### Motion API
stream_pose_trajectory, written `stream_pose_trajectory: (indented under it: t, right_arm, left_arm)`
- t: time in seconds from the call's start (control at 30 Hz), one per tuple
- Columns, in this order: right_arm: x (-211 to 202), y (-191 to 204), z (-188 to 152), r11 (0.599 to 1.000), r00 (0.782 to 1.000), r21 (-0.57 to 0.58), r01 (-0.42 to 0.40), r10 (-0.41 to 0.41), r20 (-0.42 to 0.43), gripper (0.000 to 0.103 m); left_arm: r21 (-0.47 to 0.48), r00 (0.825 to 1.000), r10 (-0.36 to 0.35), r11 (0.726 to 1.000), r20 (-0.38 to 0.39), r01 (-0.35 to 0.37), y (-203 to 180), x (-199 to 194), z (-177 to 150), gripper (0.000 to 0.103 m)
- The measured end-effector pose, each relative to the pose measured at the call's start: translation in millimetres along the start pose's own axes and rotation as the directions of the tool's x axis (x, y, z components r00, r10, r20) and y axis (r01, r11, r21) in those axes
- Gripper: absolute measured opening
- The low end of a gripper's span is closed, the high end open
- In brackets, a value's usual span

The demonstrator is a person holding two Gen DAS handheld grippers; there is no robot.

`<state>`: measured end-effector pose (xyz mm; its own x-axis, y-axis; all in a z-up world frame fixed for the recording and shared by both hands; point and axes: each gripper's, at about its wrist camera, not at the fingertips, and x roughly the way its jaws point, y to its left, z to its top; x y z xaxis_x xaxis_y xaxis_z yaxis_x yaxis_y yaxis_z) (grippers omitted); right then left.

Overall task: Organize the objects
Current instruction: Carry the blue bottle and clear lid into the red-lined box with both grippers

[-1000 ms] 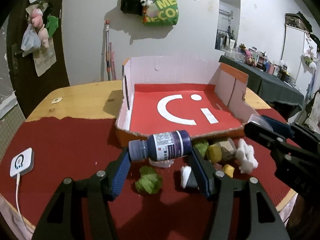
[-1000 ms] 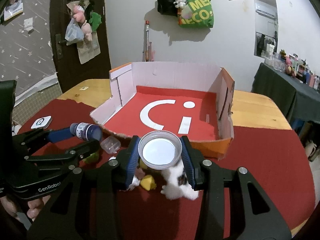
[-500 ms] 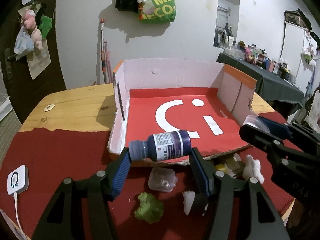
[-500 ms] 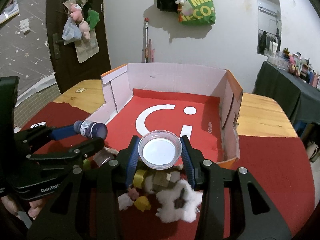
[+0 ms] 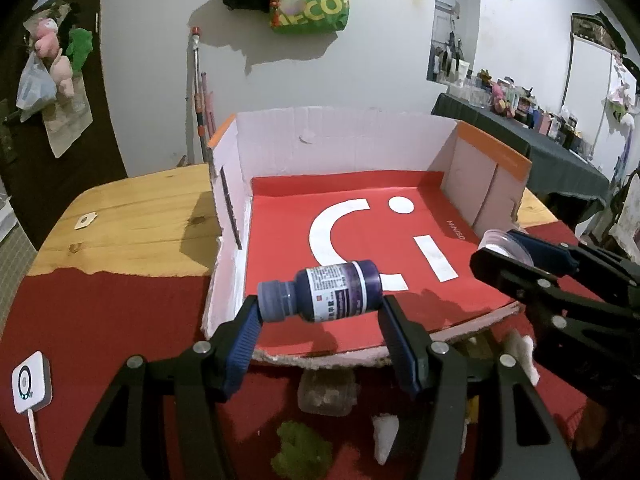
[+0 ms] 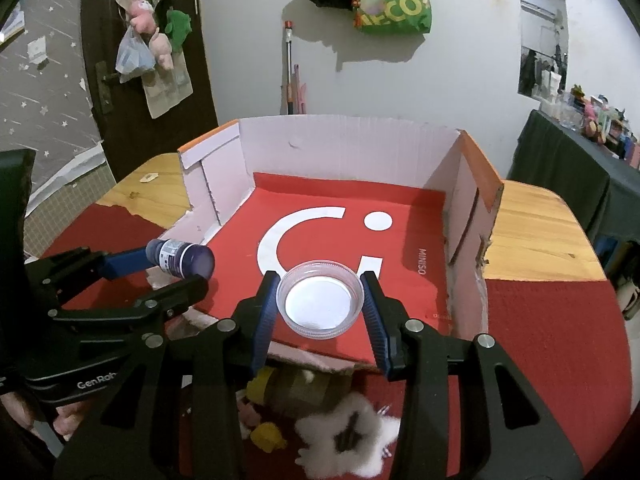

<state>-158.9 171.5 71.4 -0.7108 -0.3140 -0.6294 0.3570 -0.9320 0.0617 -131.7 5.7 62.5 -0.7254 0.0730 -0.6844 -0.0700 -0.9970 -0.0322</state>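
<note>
My left gripper (image 5: 320, 318) is shut on a dark purple bottle (image 5: 326, 294), held sideways above the front edge of the open cardboard box (image 5: 340, 152). The bottle also shows in the right wrist view (image 6: 180, 258). My right gripper (image 6: 322, 308) is shut on a clear round plastic lid (image 6: 322, 306), held over the box's red floor (image 6: 340, 208) near its front edge. The lid shows at the right in the left wrist view (image 5: 502, 242). Loose small items lie on the red cloth in front of the box.
On the cloth before the box lie a clear small container (image 5: 326, 394), a green clump (image 5: 300, 454), white fluff (image 6: 352, 440) and yellow pieces (image 6: 266, 436). A white charger pad (image 5: 30, 382) sits at the left. A cluttered dark table (image 5: 540, 152) stands at the right.
Both grippers have moved forward and up, from over the loose items to above the box's front edge, each still holding its object.
</note>
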Motion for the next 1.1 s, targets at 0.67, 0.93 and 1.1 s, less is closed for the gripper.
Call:
stream_pose_trajectory:
  t: [0.67, 0.93, 1.1]
  right_arm:
    - [57.7, -17.1, 11.4, 1.0, 0.985, 0.0, -0.001, 0.001, -0.17, 0.039]
    - [70.9, -17.1, 9.0, 1.0, 0.975, 0.001, -0.004, 0.004, -0.222, 0.039]
    - [73.4, -22.3, 9.1, 1.0, 0.973, 0.011, 0.007, -0.004, -0.232, 0.039]
  left_arm:
    - [0.01, 0.989, -0.032, 0.999, -0.143, 0.034, 0.4, 52.9, 16.5, 0.062]
    - [0.02, 0.988, -0.015, 1.0, -0.151, 0.018, 2.4, 56.0, 21.7, 0.061]
    - [0.058, 0.989, -0.027, 0.998, -0.147, 0.036, -4.9, 55.5, 28.4, 0.048]
